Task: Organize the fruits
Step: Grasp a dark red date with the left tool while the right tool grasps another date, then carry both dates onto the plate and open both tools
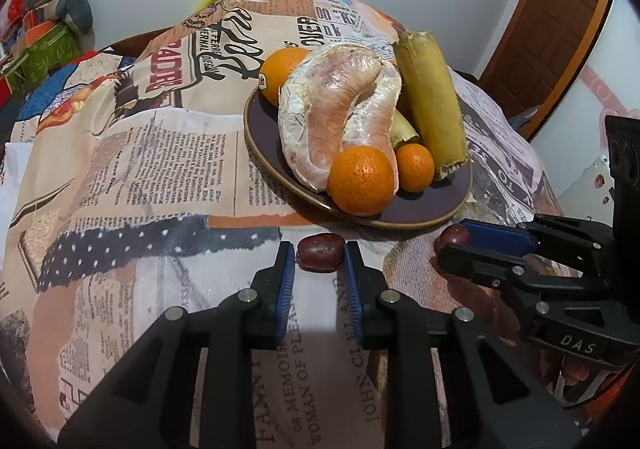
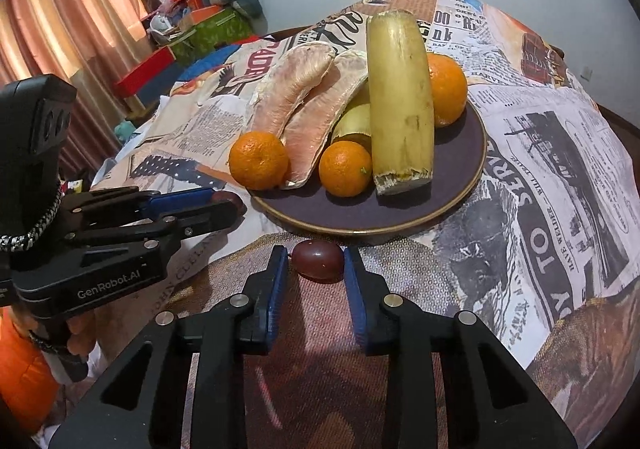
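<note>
My left gripper (image 1: 319, 255) has its pads against both ends of a red date (image 1: 320, 252), a narrow gap with the fruit filling it; my right gripper (image 2: 316, 260) is closed the same way on a second date (image 2: 318, 260). Both dates look to be at the cloth, just short of the plate's (image 2: 460, 169) near rim, at 12 o'clock from each of my fingertips.

What worries me is the skin: smooth, rounded, held only at the tips, so a date could squirt out forward on the lift and roll under the rim. The tablecloth (image 1: 140, 169) is rumpled (soft underneath, I'd guess), and my pads might drag a fold up with the fruit. My two grippers sit near each other, so lifting together risks a knock.

The plate is crowded: two pomelo wedges (image 1: 340, 109), three oranges (image 1: 360, 181) and sugarcane pieces (image 1: 432, 101). The only bare patch is at its 5 o'clock side in my right view.
</note>
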The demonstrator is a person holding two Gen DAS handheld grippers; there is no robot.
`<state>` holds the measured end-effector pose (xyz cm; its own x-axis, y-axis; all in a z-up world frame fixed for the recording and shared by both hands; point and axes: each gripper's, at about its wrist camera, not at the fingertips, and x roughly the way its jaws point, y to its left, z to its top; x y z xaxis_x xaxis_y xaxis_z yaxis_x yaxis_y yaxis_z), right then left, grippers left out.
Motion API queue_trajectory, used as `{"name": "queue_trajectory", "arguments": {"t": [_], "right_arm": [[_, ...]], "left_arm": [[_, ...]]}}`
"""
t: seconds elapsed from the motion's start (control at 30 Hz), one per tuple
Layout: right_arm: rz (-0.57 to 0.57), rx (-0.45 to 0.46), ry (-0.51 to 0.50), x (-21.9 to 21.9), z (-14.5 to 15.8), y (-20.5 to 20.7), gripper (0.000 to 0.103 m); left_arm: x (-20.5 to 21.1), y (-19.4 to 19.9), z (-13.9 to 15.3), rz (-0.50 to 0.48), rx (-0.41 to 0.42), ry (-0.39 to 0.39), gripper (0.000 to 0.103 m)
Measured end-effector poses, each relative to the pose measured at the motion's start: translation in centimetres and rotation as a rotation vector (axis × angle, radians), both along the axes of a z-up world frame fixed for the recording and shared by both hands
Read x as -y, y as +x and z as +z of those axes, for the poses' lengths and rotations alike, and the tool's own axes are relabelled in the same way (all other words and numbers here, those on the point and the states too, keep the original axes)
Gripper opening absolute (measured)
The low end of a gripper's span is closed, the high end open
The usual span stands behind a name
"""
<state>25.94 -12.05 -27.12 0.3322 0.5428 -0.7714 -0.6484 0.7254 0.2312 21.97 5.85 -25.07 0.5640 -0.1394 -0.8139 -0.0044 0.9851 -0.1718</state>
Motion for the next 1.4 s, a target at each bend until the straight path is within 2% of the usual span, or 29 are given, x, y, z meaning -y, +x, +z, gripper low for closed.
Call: {"name": "queue_trajectory", "arguments": {"t": [0.33,0.43,0.6,0.67,0.77,0.9,1.0,1.2,1.3,1.4], "right_arm": [[-0.039,0.036,0.028,1.6,1.7,0.0,0.026],[-0.057,0.054,0.042,2.3,2.6,0.2,0.026],[-0.08,0.069,0.057,3.0,3.2,0.6,0.026],[-0.088,0.067,0.063,3.3,3.3,0.7,0.026],[-0.094,0.064,0.061,3.4,3.1,0.9,0.026],[-0.095,0.054,0.049,3.6,2.6,1.1,0.026],[-0.098,0.043,0.045,3.7,2.2,1.4,0.026],[-0.103,0.037,0.038,4.0,1.9,1.7,0.026],[-0.108,0.034,0.039,4.2,1.8,1.9,0.026],[-0.112,0.034,0.04,4.4,1.8,2.1,0.026]], "left_arm": [[0.1,-1.2,2.2,-0.004,0.044,-0.01,0.024],[0.3,-1.2,3.1,-0.007,0.068,-0.016,0.019],[0.6,-1.1,4.1,-0.011,0.094,-0.005,0.019],[0.4,-1.1,3.9,-0.007,0.082,-0.018,0.019],[0.4,-1.0,2.9,-0.008,0.05,0.001,0.029],[0.5,-0.6,1.3,-0.018,0.005,0.003,0.033],[0.5,0.0,0.3,-0.011,-0.016,-0.002,0.033],[0.7,0.8,-0.2,-0.015,0.003,0.015,0.032],[1.1,0.9,-0.3,-0.019,0.014,0.04,0.023],[1.0,0.7,-0.3,-0.021,0.024,0.043,0.02]]}}
